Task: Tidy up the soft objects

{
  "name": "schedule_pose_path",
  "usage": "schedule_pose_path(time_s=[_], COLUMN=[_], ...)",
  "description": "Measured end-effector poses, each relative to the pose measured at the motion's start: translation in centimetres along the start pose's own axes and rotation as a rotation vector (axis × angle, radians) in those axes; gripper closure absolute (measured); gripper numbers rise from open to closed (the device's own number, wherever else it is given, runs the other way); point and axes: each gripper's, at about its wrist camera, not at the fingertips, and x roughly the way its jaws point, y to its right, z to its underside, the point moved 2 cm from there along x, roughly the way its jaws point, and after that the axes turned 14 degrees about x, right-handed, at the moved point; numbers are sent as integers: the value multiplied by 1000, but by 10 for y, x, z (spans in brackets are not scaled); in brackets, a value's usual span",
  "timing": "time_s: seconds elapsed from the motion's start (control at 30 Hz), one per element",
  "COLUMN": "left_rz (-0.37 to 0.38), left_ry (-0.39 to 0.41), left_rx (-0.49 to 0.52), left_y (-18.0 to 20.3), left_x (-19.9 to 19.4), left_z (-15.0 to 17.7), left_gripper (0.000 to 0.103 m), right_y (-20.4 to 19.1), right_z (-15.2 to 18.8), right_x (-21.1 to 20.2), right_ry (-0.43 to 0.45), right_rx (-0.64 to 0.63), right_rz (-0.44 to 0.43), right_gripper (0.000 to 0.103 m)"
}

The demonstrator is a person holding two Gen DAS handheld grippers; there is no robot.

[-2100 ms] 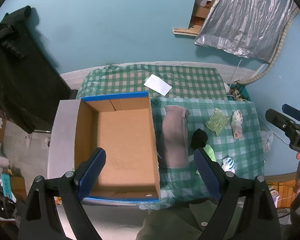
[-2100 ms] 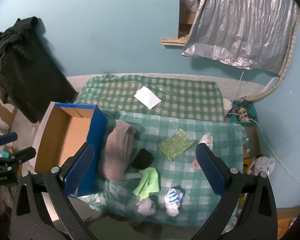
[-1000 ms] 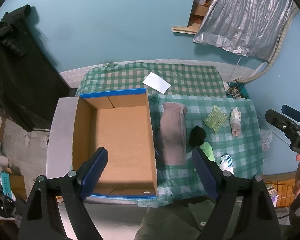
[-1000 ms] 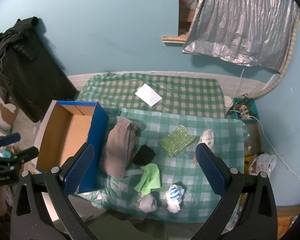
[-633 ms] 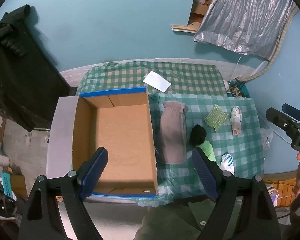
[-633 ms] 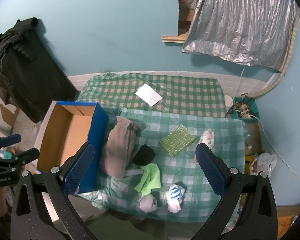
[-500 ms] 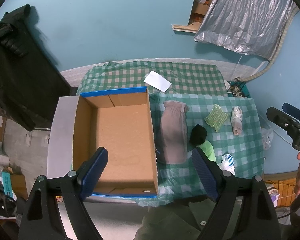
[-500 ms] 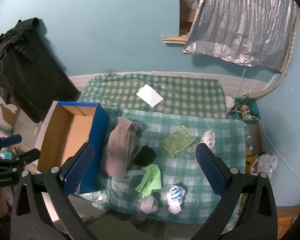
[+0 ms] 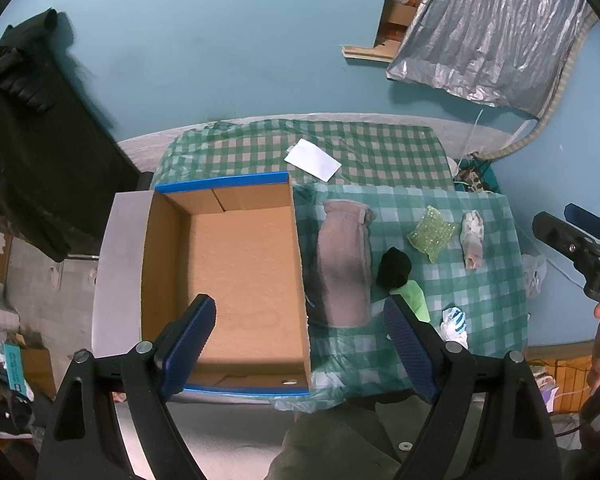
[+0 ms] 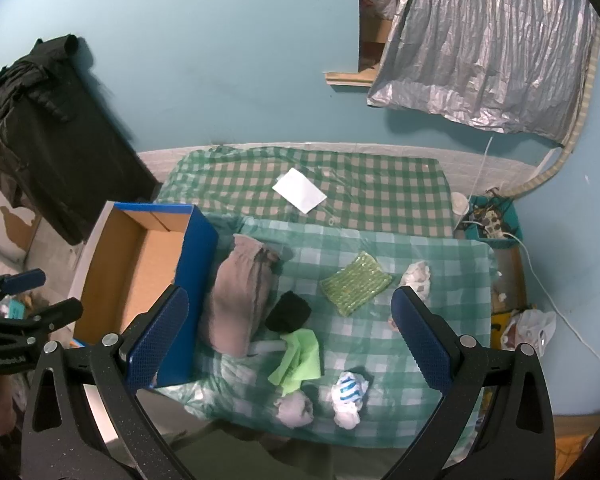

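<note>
An empty blue-sided cardboard box (image 9: 228, 264) (image 10: 140, 264) stands at the left of a green checked table (image 10: 380, 196). Right of it lie a grey-brown folded cloth (image 9: 344, 272) (image 10: 240, 296), a black sock (image 9: 394, 268) (image 10: 288, 312), a lime cloth (image 10: 298, 356), a green knitted pad (image 9: 432, 234) (image 10: 356, 282), a pale sock (image 9: 473, 238) (image 10: 416, 274), a white-blue sock (image 10: 348, 396) and a grey ball (image 10: 296, 410). My left gripper (image 9: 300, 332) is open high above the box's near edge. My right gripper (image 10: 288, 332) is open high above the cloths.
A white card (image 10: 299, 190) lies on the far part of the table. Black clothing (image 10: 48, 128) hangs at the left. A silver sheet (image 10: 488, 40) hangs on the blue wall. Cables and a box (image 10: 492, 220) sit beyond the table's right edge.
Both grippers have risen slightly and stay open; the table and box look a little smaller. No object has moved.
</note>
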Motion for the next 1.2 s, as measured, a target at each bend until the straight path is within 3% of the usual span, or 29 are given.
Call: schedule_pose_path(time_s=[0.53,0.77,1.2], left_rz=[9,6,65], left_ry=[-44,-92,-160], left_rx=[36,58,65], left_y=[22,29,55], left_x=[23,50,109], left_z=[-13,-21,-45], left_gripper=[16,16,16], right_y=[32,62,132], right_z=[-6,-12,-23], right_x=[8,15,51], right_ry=[-20,-41,-91], right_rx=[8,35,83], right_rz=[39,49,110], right_gripper=[2,2,2])
